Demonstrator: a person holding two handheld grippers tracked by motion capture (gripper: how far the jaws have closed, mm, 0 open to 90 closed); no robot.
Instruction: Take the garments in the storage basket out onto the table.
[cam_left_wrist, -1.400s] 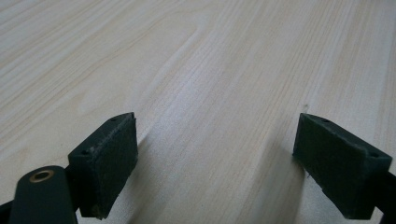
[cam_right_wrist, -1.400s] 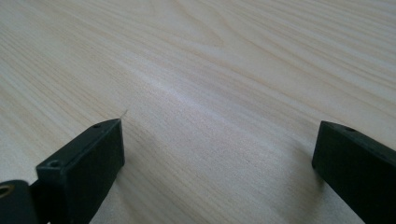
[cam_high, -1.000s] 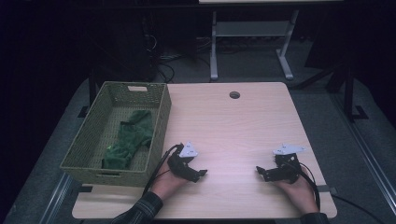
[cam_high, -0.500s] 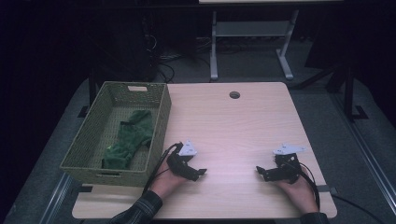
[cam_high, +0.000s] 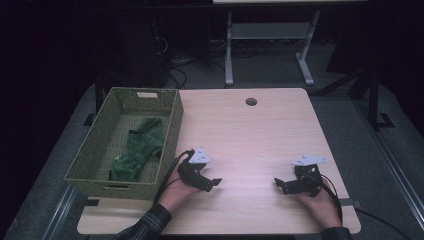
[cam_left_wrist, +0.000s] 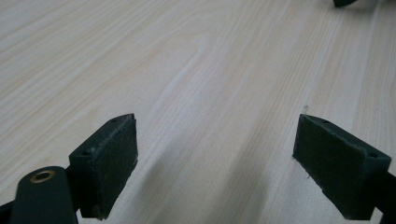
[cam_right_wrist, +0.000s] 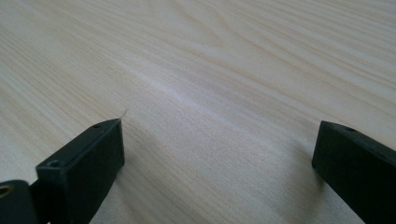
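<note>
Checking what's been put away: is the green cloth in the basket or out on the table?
In. The green cloth lies crumpled on the floor of the woven basket, inside its walls, at the table's left side.

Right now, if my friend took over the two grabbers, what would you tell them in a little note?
Left gripper: jaws wide open, nothing between them, low over the table beside the basket.
Right gripper: jaws wide open, nothing between them, low over the table near its right edge.
Things: a green cloth lies crumpled inside the woven basket at the table's left side. It looks like a garment, but I cannot tell which.
Done: the cloth is in the basket and neither gripper holds anything.
Left: probably nothing to pick up on the table; check the basket before moving on.
</note>
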